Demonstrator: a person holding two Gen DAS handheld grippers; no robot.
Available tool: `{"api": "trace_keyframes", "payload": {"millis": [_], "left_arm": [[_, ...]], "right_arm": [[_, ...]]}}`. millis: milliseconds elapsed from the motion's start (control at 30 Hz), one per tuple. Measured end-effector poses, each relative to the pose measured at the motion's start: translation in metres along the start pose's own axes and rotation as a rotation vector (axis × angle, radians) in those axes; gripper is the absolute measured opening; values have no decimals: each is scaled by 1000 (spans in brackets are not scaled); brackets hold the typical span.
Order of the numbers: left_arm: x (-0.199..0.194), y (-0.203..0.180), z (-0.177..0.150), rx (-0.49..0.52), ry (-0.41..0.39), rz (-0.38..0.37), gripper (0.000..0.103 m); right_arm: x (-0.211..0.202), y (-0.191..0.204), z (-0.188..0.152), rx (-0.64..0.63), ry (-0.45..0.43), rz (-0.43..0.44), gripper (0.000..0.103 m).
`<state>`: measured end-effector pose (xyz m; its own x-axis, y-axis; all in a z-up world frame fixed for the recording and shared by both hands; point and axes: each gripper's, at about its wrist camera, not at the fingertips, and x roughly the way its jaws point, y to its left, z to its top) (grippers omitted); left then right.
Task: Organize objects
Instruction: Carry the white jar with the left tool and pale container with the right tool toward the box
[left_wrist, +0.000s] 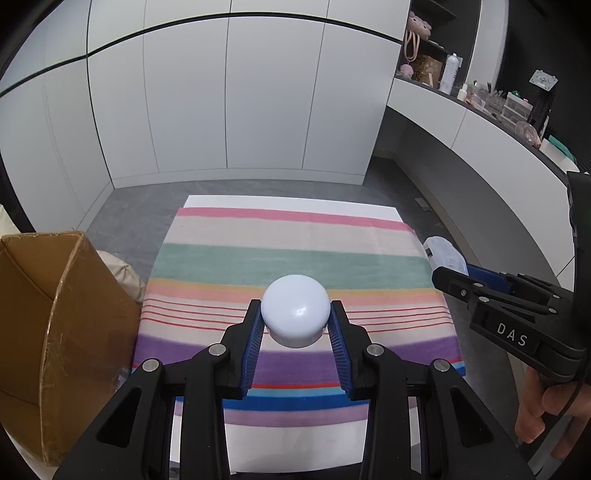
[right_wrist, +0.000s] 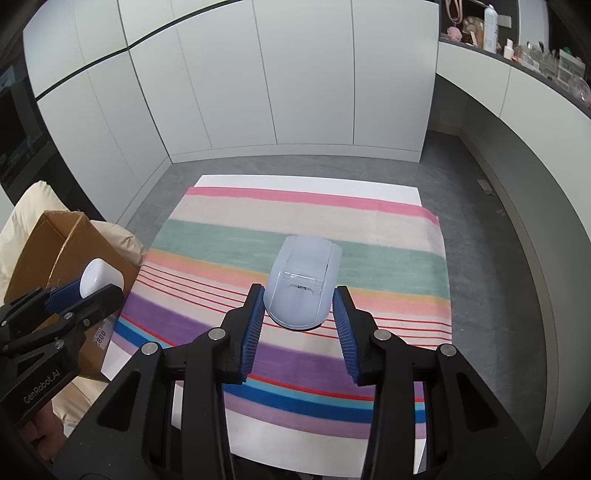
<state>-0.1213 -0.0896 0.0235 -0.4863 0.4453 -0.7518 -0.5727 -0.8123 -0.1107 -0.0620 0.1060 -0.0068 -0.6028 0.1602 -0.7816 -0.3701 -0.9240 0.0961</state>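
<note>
While the left gripper clamps a white domed object above the striped cloth, the right gripper grips a pale-blue plastic case. Cardboard box stands left; contents unseen.

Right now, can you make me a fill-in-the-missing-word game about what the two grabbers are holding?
1. The left gripper is squeezing a round white ____.
2. The right gripper has a pale blue plastic case between its fingers, above the ____ cloth.
3. The brown ____ box stands open on the left side of the cloth.
4. The soft pads on the gripper fingers are coloured ____.

Missing words: lid; striped; cardboard; blue
</note>
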Motion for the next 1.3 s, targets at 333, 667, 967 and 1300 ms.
{"api": "trace_keyframes", "payload": {"millis": [333,667,967,1300], "left_arm": [[-4,28,1,-46,-12,25,35],[-12,52,-3,-81,-16,57,35],[-19,67,-3,-105,-25,68,35],[-36,88,-4,-133,-48,81,35]], "right_arm": [[3,24,4,-33,-10,-3,40],[7,48,9,-67,-14,18,40],[11,65,11,-87,-16,31,40],[13,89,14,-117,-22,49,40]]}}
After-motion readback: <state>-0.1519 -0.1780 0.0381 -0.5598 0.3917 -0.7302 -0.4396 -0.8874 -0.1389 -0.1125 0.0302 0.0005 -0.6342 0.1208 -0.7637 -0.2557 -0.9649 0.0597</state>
